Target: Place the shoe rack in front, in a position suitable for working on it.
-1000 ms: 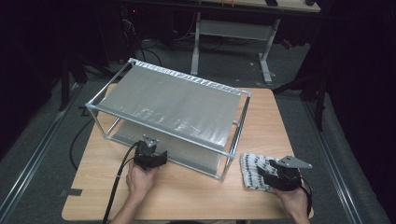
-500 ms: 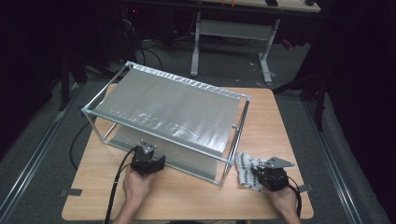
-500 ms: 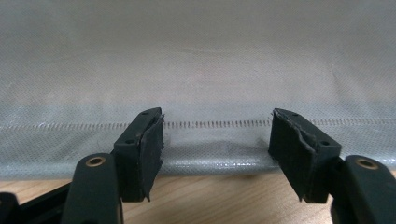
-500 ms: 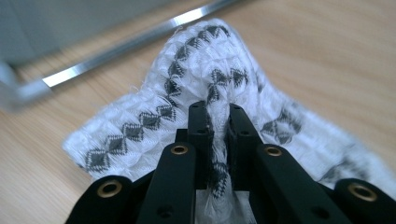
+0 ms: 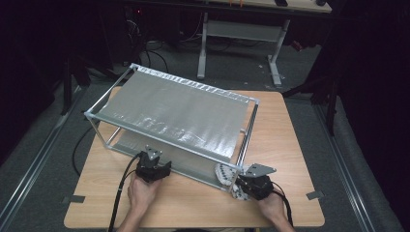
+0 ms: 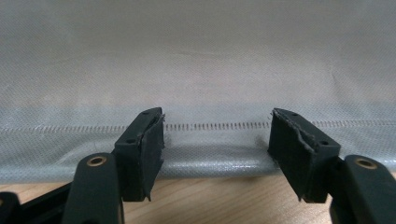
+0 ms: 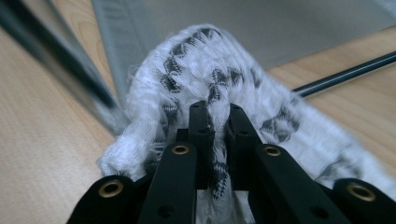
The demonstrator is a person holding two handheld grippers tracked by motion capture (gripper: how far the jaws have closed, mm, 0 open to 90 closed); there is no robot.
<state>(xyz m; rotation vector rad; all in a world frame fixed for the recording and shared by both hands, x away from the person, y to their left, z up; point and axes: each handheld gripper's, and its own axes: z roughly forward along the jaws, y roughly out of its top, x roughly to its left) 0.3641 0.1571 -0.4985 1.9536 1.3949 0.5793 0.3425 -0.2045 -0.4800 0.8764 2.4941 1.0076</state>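
A: White woven cloth (image 7: 205, 60) with black flecks, bunched on the table (image 5: 290, 145) at the near right corner of the metal frame (image 5: 248, 126). Pinched already?

B: Pinched, yes. Right gripper (image 7: 218, 122) just closed down narrow on a fold, with fabric squeezed between the jaws.

A: Handling?

B: Probably light, soft and limp, so bound to sag and trail from a single pinch. Frayed along the edge too, so liable to snag on the frame's rods. Better taken at a thick fold than at the loose fringe.

A: And the left gripper (image 6: 217, 135)?

B: Wide, just eased in a little, with nothing between the jaws. Aimed at the stitched hem of the lower grey mesh sheet (image 6: 196, 56).

A: Any brand, label or lettering?

B: None legible anywhere.
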